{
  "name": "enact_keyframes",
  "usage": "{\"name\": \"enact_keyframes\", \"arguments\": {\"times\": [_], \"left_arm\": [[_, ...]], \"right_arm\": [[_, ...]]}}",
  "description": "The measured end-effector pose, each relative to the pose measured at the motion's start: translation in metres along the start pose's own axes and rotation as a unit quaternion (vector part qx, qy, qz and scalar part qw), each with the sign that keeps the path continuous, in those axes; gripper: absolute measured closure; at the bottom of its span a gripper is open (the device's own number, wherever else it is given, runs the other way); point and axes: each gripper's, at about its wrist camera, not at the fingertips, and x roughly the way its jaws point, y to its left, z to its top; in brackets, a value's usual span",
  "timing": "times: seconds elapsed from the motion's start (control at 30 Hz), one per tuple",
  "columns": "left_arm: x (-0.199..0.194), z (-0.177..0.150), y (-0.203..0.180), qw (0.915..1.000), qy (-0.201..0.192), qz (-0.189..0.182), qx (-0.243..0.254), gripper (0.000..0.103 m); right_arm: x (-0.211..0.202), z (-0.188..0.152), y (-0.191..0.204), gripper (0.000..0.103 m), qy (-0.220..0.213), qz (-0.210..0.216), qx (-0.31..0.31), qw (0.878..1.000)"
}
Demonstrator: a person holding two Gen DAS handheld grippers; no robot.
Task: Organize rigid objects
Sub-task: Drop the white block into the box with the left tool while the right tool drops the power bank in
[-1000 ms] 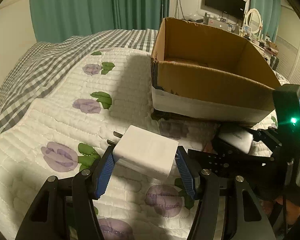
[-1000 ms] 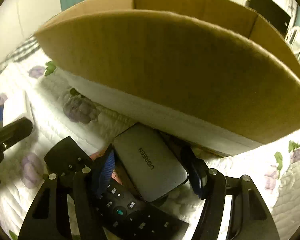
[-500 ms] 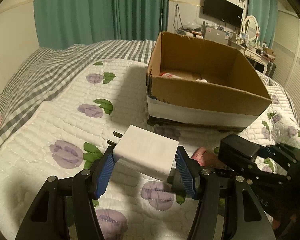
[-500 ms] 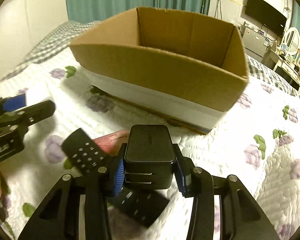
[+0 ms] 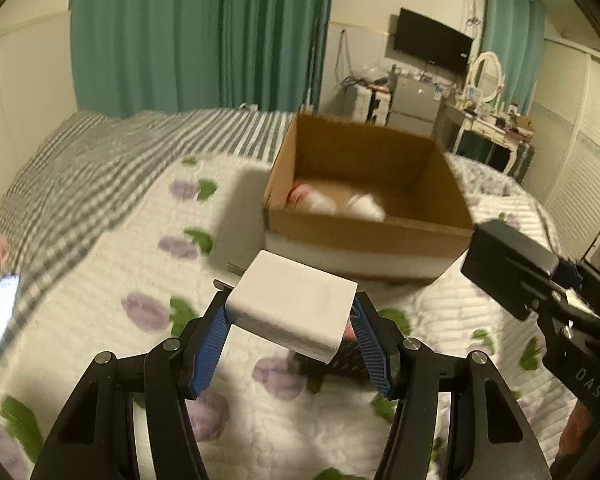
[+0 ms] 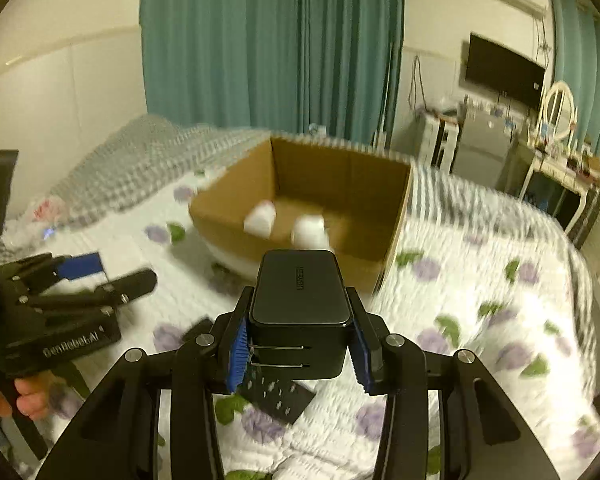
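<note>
Both grippers are up over the bed [image 5: 100, 280] and both are loaded. The left gripper [image 5: 290, 320] is clamped on a white charger block [image 5: 292, 304], blue pads [image 5: 210, 340] pressing its two sides, metal prongs poking out toward the left. The right gripper [image 6: 298, 344] has just been closing and now grips a dark grey UGREEN charger [image 6: 298, 292], its folded prongs facing the camera, blue pads tight on both flanks. Ahead of both sits the open cardboard box [image 5: 364, 232] on the floral quilt [image 6: 480, 300], with two blurred white items [image 6: 284, 222] lying on its floor. Below the right gripper, a black remote [image 6: 278, 394] lies on the quilt. At the left edge of the left wrist view, a lit phone [image 5: 2, 312] rests on the checked blanket. A hand [image 6: 16, 396] holds the left gripper's handle. Teal curtains [image 6: 268, 40] hang behind.
</note>
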Motion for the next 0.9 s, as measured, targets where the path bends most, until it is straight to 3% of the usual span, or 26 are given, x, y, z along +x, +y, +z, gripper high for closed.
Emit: {"name": "enact_keyframes", "arguments": {"times": [0.27, 0.5, 0.73, 0.9], "left_arm": [[-0.001, 0.069, -0.014, 0.9983, -0.044, -0.025, 0.029, 0.041], [0.054, 0.13, -0.027, 0.9965, -0.061, -0.03, 0.049, 0.041], [0.111, 0.135, -0.024, 0.9957, -0.061, -0.045, 0.054, 0.041], [0.135, 0.125, -0.018, 0.9968, -0.031, -0.048, 0.057, 0.041]], "right_arm": [[0.011, 0.072, -0.026, 0.061, -0.053, -0.016, 0.005, 0.998], [0.077, 0.109, -0.046, 0.061, -0.05, -0.032, 0.006, 0.998], [0.145, 0.103, -0.071, 0.061, -0.029, -0.053, 0.014, 0.998], [0.175, 0.091, -0.086, 0.061, -0.016, -0.054, 0.047, 0.997]]}}
